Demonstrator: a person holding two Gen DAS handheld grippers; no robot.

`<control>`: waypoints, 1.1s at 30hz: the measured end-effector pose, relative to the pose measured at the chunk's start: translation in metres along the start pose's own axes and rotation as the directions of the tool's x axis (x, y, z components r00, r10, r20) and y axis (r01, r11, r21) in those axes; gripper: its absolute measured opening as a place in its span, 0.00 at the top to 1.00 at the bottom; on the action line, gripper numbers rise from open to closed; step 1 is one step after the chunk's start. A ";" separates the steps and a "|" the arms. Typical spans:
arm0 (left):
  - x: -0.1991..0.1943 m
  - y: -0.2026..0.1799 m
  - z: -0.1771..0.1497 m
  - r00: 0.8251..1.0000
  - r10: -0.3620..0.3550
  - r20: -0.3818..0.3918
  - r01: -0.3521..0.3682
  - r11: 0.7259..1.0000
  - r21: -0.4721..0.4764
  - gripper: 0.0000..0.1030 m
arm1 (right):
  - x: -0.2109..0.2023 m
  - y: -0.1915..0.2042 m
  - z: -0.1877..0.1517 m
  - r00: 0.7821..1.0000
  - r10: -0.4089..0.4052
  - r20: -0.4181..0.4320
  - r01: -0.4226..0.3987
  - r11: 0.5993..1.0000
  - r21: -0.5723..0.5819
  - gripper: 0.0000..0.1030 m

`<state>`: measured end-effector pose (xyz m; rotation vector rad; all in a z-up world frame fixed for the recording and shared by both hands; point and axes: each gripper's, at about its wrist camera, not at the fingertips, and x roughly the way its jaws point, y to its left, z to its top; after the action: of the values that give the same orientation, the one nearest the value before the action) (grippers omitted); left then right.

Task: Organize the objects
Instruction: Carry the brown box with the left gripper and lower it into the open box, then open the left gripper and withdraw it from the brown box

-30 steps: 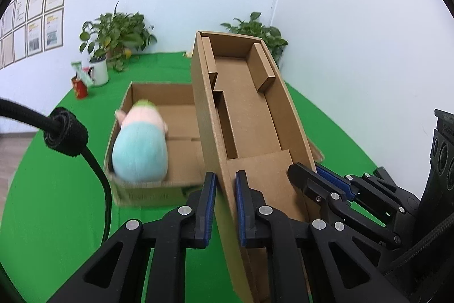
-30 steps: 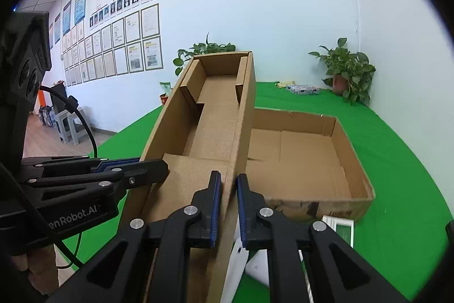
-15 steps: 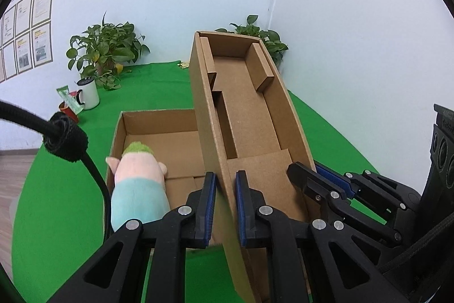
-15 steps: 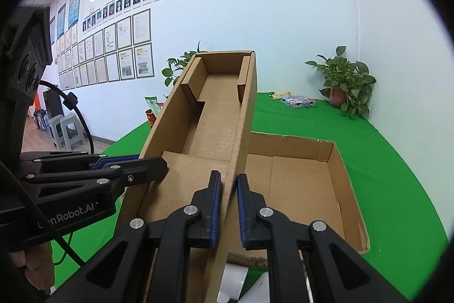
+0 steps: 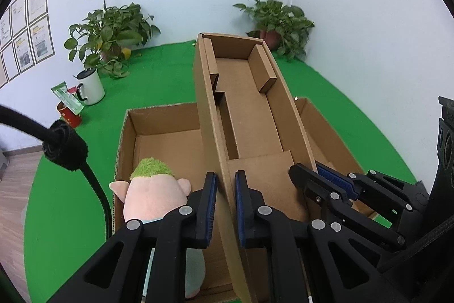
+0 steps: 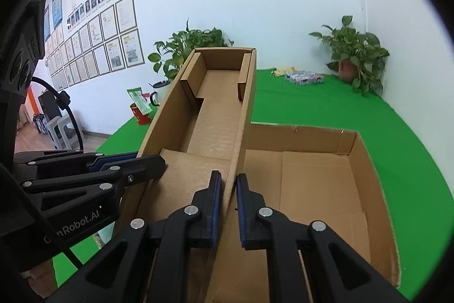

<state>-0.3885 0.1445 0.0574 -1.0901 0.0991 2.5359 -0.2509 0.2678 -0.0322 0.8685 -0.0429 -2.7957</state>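
I hold a long cardboard lid (image 5: 249, 115) in the air with both grippers. My left gripper (image 5: 226, 206) is shut on its left wall; my right gripper (image 6: 227, 206) is shut on its right wall (image 6: 244, 132). Under the lid lies an open cardboard box (image 5: 159, 118) on the green cloth; it also shows in the right wrist view (image 6: 354, 161). A plush toy (image 5: 153, 195) with pink head, green tuft and light blue body lies in the box's near left part, partly hidden by my left gripper.
A white mug (image 5: 90, 87), a red cup (image 5: 68, 115) and a green packet stand at the far left. Two potted plants (image 5: 113, 33) (image 5: 278, 19) stand by the wall. A flat printed packet (image 6: 303, 77) lies at the back of the green cloth.
Both grippers have carried the lid forward over the open box. The box and plush toy now appear closer and lower in view.
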 end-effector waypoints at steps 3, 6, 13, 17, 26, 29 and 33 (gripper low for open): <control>0.024 0.004 -0.004 0.999 0.021 -0.035 -0.021 1.000 0.006 0.91 | 0.016 -0.003 -0.006 0.999 0.011 -0.031 -0.011 1.000 0.008 0.91; 0.042 0.000 -0.022 0.995 0.083 -0.049 -0.081 0.995 0.051 0.91 | 0.031 -0.007 -0.013 0.997 0.036 -0.063 -0.034 0.999 0.023 0.91; 0.084 -0.005 -0.046 0.984 0.138 -0.114 -0.125 0.986 0.111 0.90 | 0.055 -0.015 -0.029 0.989 0.073 -0.131 -0.065 0.996 0.061 0.92; 0.097 -0.004 -0.059 0.978 0.158 -0.138 -0.143 0.984 0.109 0.89 | 0.066 -0.018 -0.038 0.978 0.091 -0.187 -0.077 0.994 0.082 0.92; 0.072 0.010 -0.076 0.985 0.132 -0.114 -0.126 0.990 0.060 0.89 | 0.084 -0.013 -0.045 0.957 0.106 -0.270 -0.090 0.994 0.069 0.90; 0.062 0.013 -0.083 0.987 0.117 -0.106 -0.112 0.992 0.052 0.89 | 0.089 -0.009 -0.046 0.951 0.110 -0.288 -0.100 0.994 0.049 0.88; 0.053 0.015 -0.095 0.990 0.102 -0.095 -0.098 0.994 0.044 0.89 | 0.094 -0.003 -0.043 0.946 0.103 -0.308 -0.103 0.995 0.016 0.88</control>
<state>-0.3618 0.1274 -0.0475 -1.2219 0.2347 2.5563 -0.3021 0.2522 -0.1204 1.2548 -0.0368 -2.5321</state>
